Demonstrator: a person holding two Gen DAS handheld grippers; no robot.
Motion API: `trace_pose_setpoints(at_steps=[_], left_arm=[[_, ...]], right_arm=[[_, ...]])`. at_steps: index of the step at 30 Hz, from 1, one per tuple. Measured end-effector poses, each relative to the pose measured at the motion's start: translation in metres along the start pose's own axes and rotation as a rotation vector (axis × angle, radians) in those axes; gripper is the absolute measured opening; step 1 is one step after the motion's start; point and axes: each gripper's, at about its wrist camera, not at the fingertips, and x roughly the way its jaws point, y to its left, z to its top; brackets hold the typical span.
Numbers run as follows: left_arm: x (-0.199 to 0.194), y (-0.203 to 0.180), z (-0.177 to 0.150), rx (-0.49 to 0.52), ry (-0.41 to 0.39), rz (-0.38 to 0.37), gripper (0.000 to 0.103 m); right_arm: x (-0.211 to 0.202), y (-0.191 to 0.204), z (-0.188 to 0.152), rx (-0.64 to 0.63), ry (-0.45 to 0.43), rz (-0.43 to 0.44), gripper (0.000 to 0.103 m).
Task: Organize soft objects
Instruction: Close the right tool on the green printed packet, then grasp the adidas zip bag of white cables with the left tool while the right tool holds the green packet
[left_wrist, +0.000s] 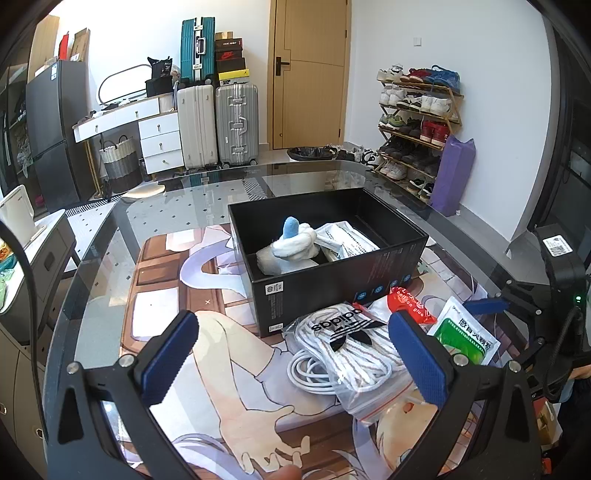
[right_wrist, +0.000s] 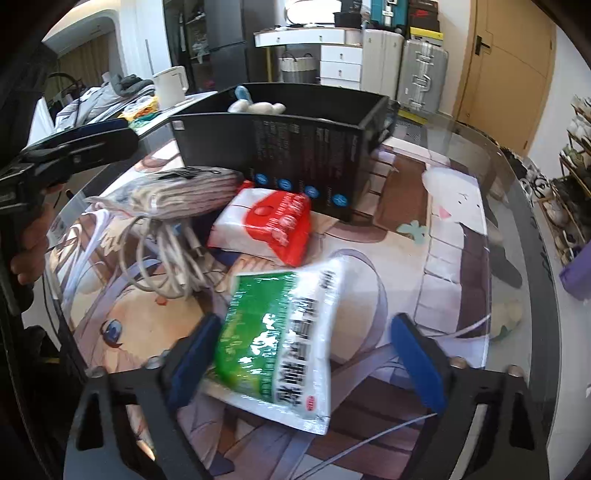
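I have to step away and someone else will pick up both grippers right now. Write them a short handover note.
Left gripper: open, empty, hovering by the zip bag of laces.
Right gripper: open around the green-and-white pouch; only one finger touches it.
Done: plush toy and a white packet lie in the black box.
Left: pouch, laces bag, red-and-white pack, white cable.

A green-and-white packet (right_wrist: 280, 343) lies tilted on the mat. A red-and-white pack (right_wrist: 266, 225) rests beside the black box (right_wrist: 295, 147). The box holds a white plush (left_wrist: 291, 245).
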Motion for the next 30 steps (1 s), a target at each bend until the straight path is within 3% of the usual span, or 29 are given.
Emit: trace_pose_setpoints(at_steps=[4,5,12,20,26,30], left_arm=[[0.0,0.001,-0.001,0.0,0.0,0.0,0.103],[0.0,0.001,-0.001,0.0,0.0,0.0,0.103],[0.0,0.002,-0.001,-0.001,0.0,0.002,0.103],[0.001,0.002,0.0,-0.008,0.015,-0.025,0.103],[0.004,-0.006,0.0,-0.037,0.054,-0.094,0.103],[0.017,-0.012,0.003,-0.08,0.105,-0.074,0.103]], right_arm=[[-0.004,0.007,0.001,-0.031,-0.005,0.023,0.05],[-0.004,0.009,0.001,-0.042,-0.005,0.021,0.048],[-0.006,0.01,0.001,-0.055,-0.016,0.023,0.041],[-0.022,0.003,0.004,-0.035,-0.069,0.021,0.041],[-0.036,-0.005,0.006,-0.014,-0.105,-0.006,0.041],[-0.04,-0.011,0.007,0.007,-0.116,-0.024,0.041]])
